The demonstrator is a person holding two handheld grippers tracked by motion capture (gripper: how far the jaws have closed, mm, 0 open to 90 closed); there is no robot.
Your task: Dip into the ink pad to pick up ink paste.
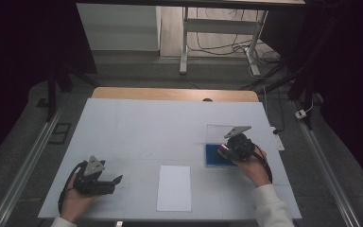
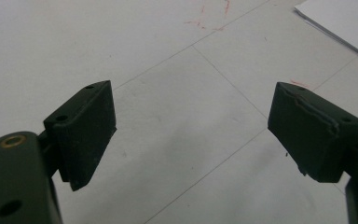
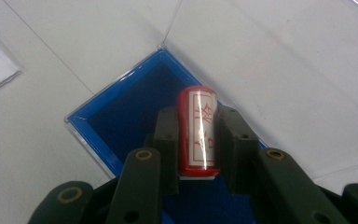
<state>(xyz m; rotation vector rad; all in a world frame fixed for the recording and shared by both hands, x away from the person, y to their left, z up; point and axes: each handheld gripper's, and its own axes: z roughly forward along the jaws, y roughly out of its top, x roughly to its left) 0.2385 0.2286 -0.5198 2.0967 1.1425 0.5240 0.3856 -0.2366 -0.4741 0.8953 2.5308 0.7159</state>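
Red stamp between right gripper pads

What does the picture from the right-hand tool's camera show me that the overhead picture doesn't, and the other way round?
Only the right gripper view shows the red characters on the white label of the red cylinder, with the pads pressed on both its sides.

Only the high view shows the left gripper, its jaws apart, the white sheet on the table, and the floor beyond.

Both show the right gripper over the blue tray with its clear lid open.
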